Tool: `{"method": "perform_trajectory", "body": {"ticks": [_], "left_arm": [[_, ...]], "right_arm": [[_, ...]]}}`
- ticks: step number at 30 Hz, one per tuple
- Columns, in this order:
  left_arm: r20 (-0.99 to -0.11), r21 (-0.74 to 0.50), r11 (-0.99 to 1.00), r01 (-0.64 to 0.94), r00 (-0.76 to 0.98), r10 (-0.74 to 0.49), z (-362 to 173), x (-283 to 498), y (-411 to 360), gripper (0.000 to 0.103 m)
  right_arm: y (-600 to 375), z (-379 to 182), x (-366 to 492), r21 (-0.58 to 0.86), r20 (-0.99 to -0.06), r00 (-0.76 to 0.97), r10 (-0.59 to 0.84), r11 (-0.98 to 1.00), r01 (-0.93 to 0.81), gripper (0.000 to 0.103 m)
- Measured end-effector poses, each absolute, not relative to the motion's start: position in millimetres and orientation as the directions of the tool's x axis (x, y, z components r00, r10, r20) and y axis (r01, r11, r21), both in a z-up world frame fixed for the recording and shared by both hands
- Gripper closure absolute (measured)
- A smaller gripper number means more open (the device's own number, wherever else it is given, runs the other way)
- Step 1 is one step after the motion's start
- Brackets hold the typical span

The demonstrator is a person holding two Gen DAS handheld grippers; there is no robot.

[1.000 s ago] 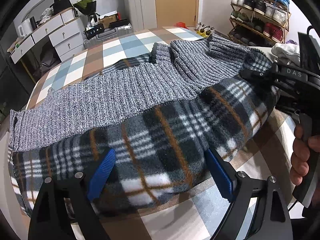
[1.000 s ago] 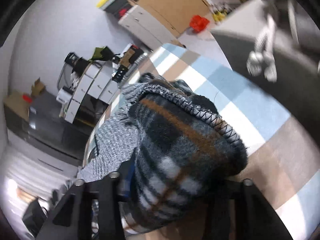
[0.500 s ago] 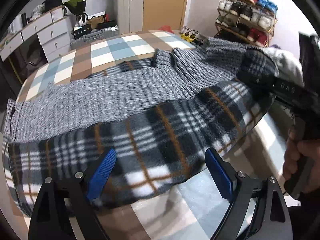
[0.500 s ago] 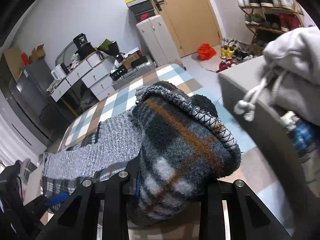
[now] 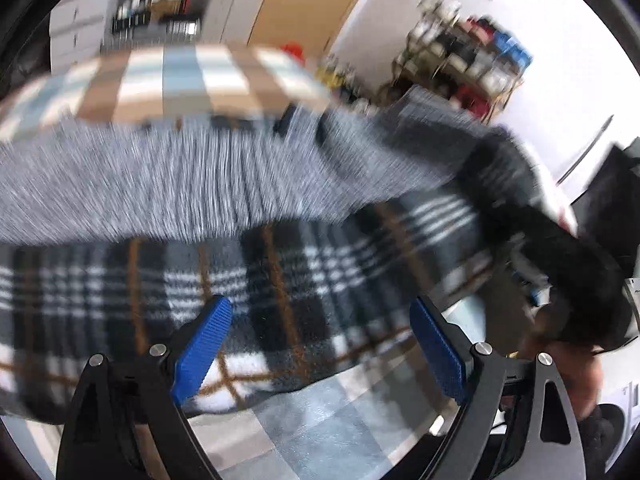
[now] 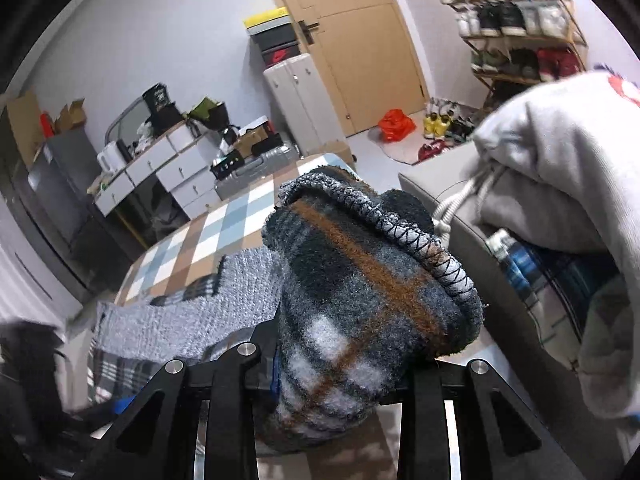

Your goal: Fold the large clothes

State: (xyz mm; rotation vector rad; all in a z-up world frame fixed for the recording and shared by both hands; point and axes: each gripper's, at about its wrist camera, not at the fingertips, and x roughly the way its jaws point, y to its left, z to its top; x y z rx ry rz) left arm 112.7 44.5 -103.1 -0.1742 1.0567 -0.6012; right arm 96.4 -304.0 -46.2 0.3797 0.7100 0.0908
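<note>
A bunched end of the garment is clamped in the right tool. From there its long axis runs leftward across the bed, passing just ahead of the left tool, which is spread wide, nothing gripped.

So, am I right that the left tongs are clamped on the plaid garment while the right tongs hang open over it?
Not quite, the sides are swapped. The right tongs are clamped on the plaid garment, as the right wrist view shows, while the left tongs hang open over it.
</note>
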Motion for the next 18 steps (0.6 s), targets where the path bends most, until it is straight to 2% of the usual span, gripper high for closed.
{"method": "perform_trajectory", "body": {"ticks": [9, 11, 13, 18], "left_arm": [[-0.724, -0.521, 0.767, 0.374, 0.282, -0.629, -114, 132, 33, 0.011], [-0.715, -0.527, 0.753, 0.394, 0.274, -0.643, -115, 131, 29, 0.005], [-0.711, -0.516, 0.75, 0.415, 0.281, -0.645, -111, 125, 27, 0.003], [-0.63, -0.612, 0.704, 0.362, 0.315, -0.71, -86, 115, 58, 0.003]], "right_arm": [[-289, -42, 98, 0.306, -0.597, 0.779, 0.192, 0.952, 0.0, 0.073], [-289, -46, 100, 0.306, -0.602, 0.774, 0.196, 0.952, -0.003, 0.073], [-291, -49, 101, 0.317, -0.606, 0.77, 0.199, 0.948, 0.004, 0.073], [-300, -48, 98, 0.363, -0.595, 0.774, 0.218, 0.932, 0.016, 0.073]]}}
